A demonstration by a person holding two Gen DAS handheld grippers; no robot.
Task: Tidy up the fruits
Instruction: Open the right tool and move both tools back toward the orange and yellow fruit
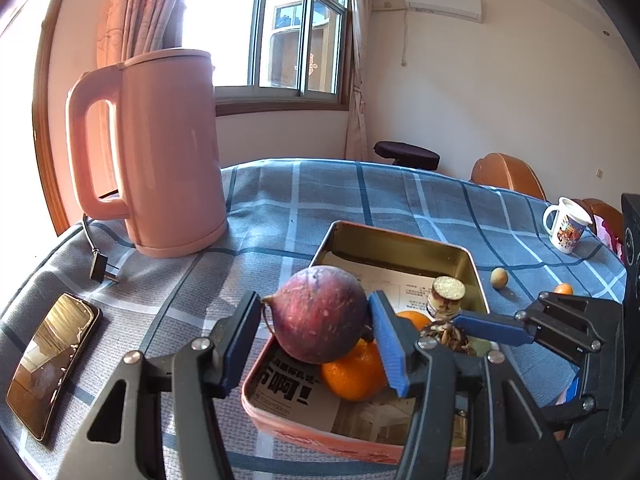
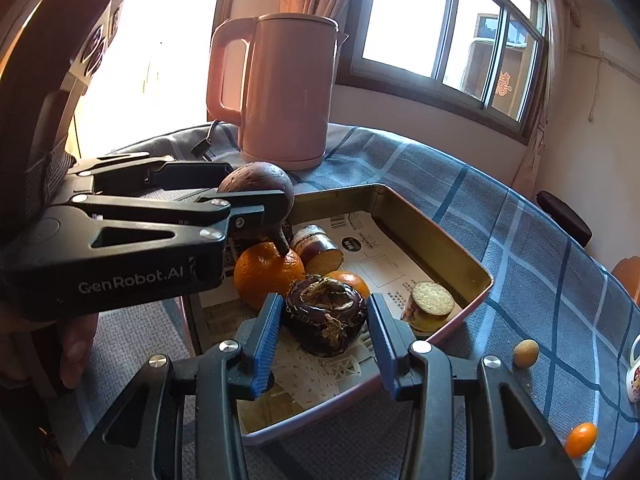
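A: Where is the purple fruit (image 1: 318, 314) now?

B: It sits between the blue pads of the left hand-held gripper (image 1: 316, 340), which grasps it above the tin tray (image 1: 474, 276). Its underside rests on an orange (image 1: 354, 374) that lies in the tray.

A: And the right hand-held gripper (image 2: 322, 338)?

B: Its jaws stand apart, one on each side of a dark round root piece (image 2: 326, 314) in the tray. I cannot tell if the pads touch it, so I call this one released.

A: How many things do you count?

B: In the tray: two oranges, the second orange (image 2: 352, 282) half hidden behind the dark piece, and two cut pieces with pale faces, one (image 2: 430, 304) near the right wall and one (image 2: 318, 248) behind the oranges. Outside the tray, on the cloth, one small tan fruit (image 2: 525, 353) and one small orange fruit (image 2: 581, 439).

A: And the room?

B: The counter (image 1: 280, 200) has a blue checked cloth. On it stand a pink kettle (image 1: 160, 152), a phone (image 1: 52, 364) and a mug (image 1: 566, 224). Behind is a window (image 1: 276, 28) with curtains, and an air conditioner (image 1: 442, 2) on the wall.
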